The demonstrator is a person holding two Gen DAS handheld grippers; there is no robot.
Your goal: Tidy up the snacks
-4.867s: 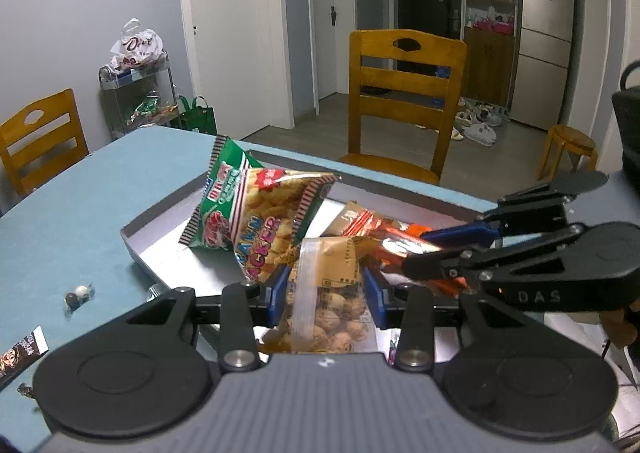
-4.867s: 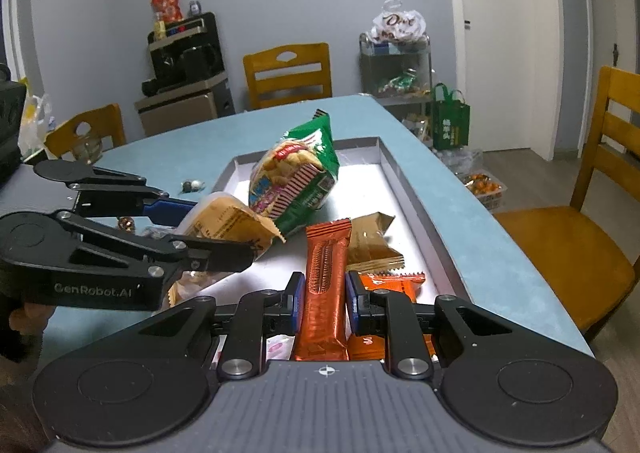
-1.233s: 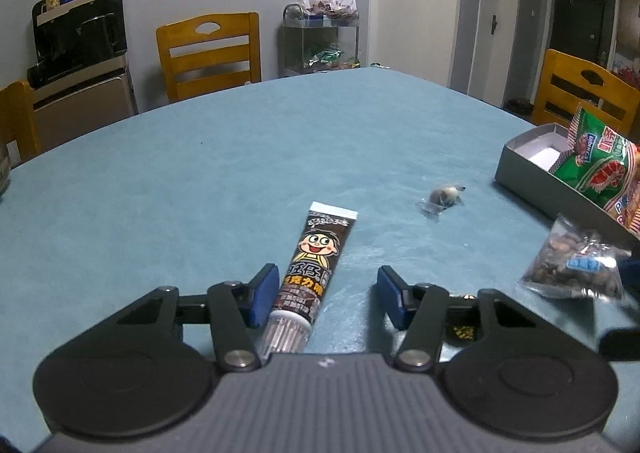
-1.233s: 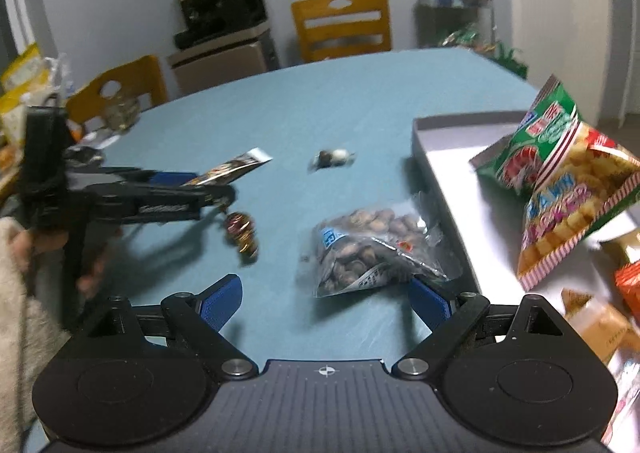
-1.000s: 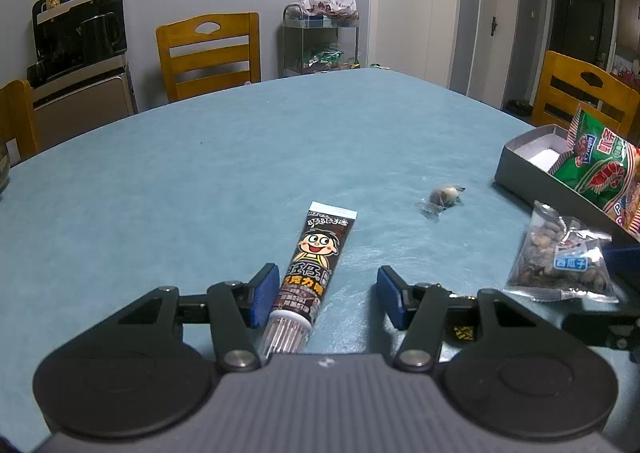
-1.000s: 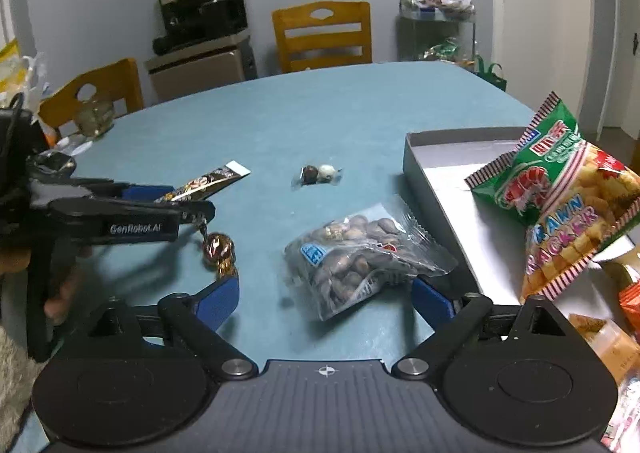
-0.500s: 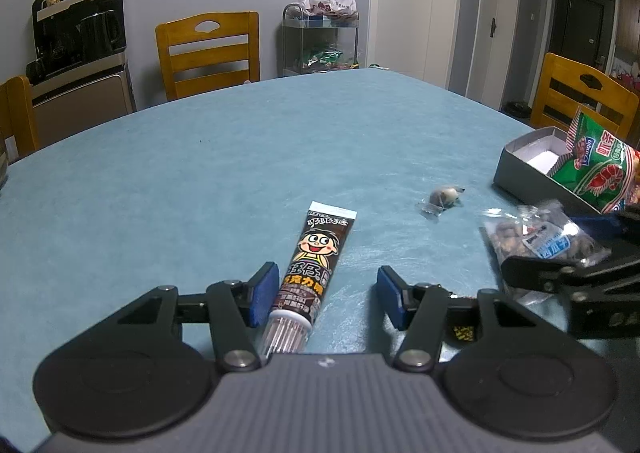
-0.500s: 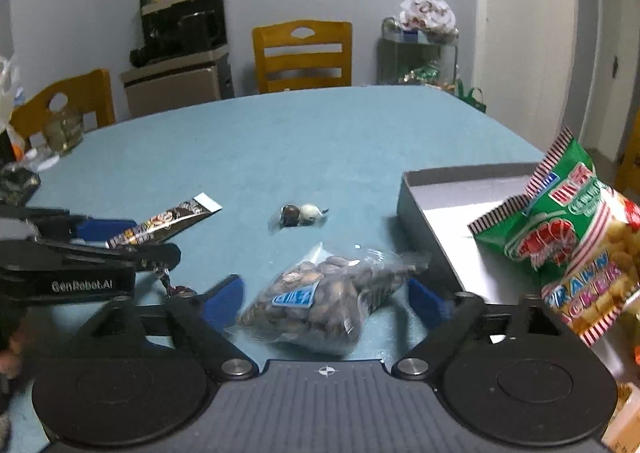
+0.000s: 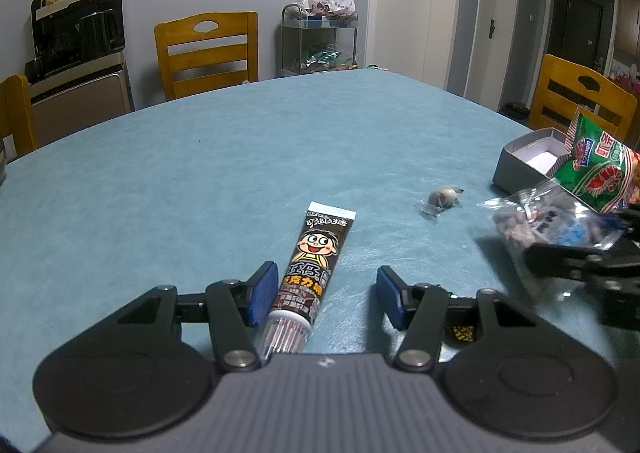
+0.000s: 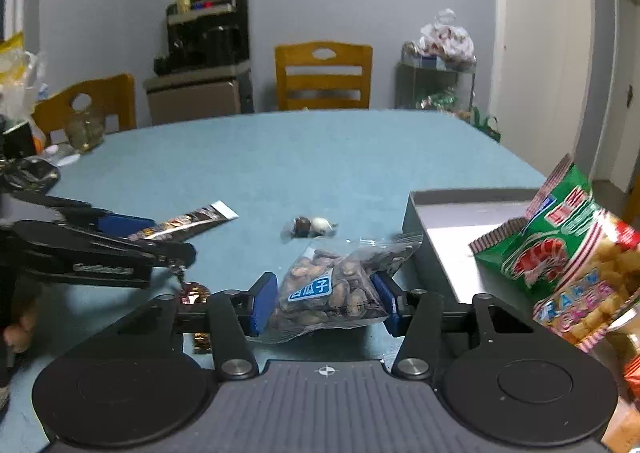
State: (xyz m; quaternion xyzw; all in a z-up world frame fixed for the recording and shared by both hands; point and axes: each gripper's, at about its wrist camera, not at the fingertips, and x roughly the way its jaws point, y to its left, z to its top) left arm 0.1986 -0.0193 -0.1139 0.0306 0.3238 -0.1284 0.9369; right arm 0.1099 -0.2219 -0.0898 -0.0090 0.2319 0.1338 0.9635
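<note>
The right hand-held gripper [image 10: 326, 303], whose jaws have just been closing, pinches a clear bag of seeds [image 10: 336, 289] with a blue label in Chinese, near the grey tray [image 10: 412, 213]. Motion blurs it in the left view. A green bag [image 10: 560, 253] reads "PRAWN CRACKER", cut off right. The left hand-held gripper [image 9: 326, 293] is spread around a cartoon-faced tube [image 9: 310, 265] on the bench [image 9: 240, 157].

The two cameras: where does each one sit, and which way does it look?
Left wrist: sits on the left tongs, looks across the table at a snack tube; the right tongs enter from the right.
Right wrist: sits on the right tongs, pads against a seed bag; left tongs and fingers show.
Both share: tube, seed bag, grey box.
</note>
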